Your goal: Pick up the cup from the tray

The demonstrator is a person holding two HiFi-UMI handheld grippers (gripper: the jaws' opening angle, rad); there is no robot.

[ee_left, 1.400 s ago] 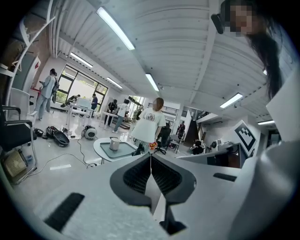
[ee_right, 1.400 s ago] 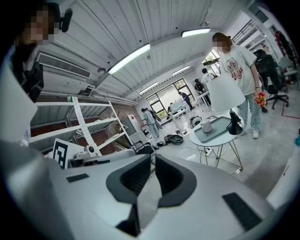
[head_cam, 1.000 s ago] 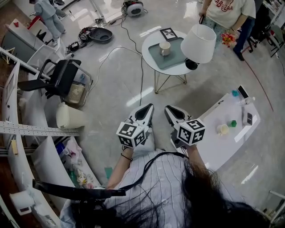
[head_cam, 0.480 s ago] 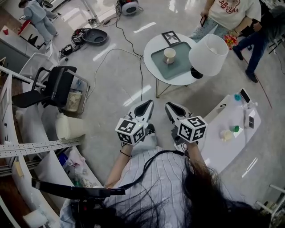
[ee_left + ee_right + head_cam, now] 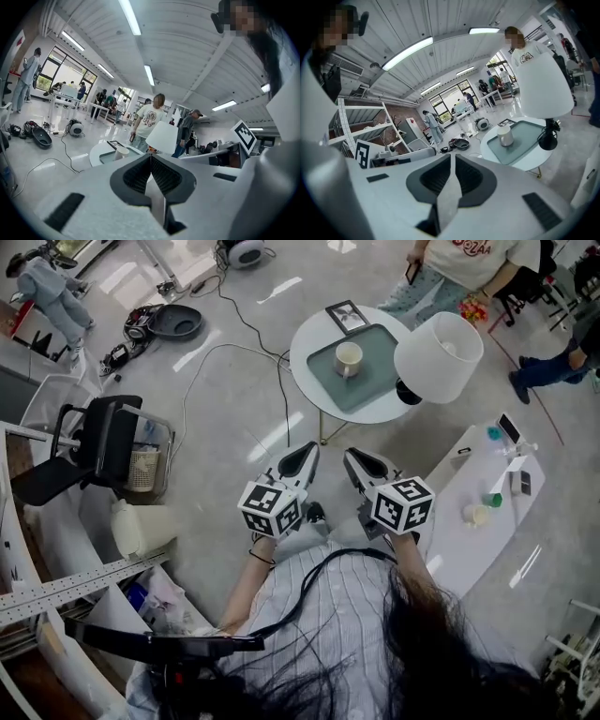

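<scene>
1. At 12 o'clock from both grippers, well apart from them, the cup (image 5: 349,358) stands upright on the tray (image 5: 372,385), which lies on a round table (image 5: 304,371).
2. A lamp (image 5: 438,357) stands at the cup's 3 o'clock.
3. The left gripper (image 5: 306,452) and right gripper (image 5: 352,458) each have their jaws pressed together on nothing.

Glossy grey floor (image 5: 225,474), white ceiling (image 5: 183,51) w/ strip lights (image 5: 130,16), windows (image 5: 63,70) at back.
</scene>
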